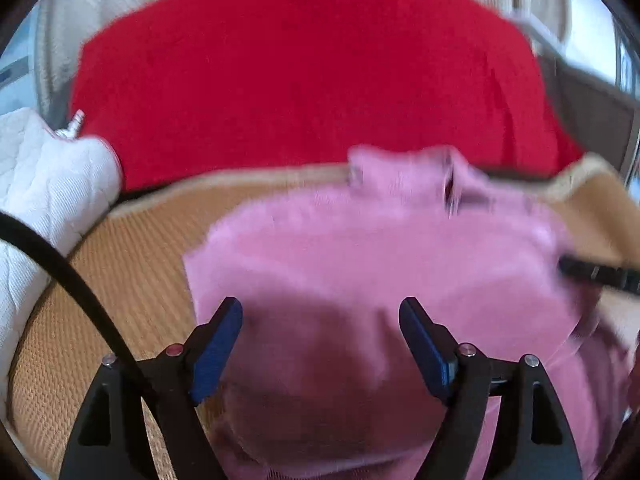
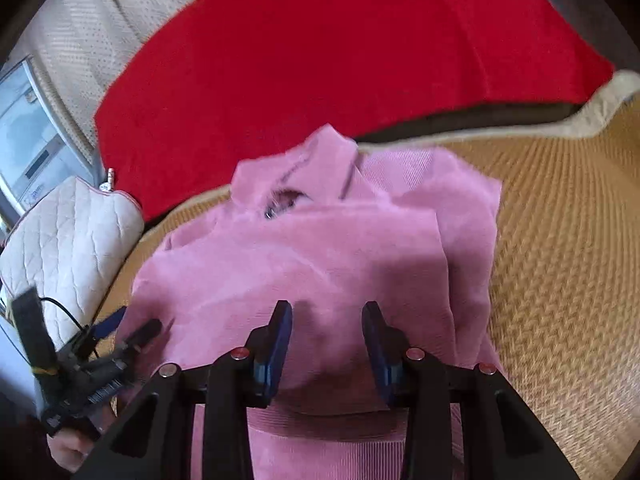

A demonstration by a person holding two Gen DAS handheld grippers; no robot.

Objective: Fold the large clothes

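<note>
Nearest us, left gripper w/ jaws spread wide, nothing between them; right gripper also parted, a bit narrower, empty too. Both hover just above the near hem of the pink garment, probably lining up a fold away from us. It lies partly folded, sleeves in, collar toward the far edge of the woven mat. Bare mat on the right gives room; left side is crowded by the white quilted cushion. Red blanket sits beyond the far edge.
</note>
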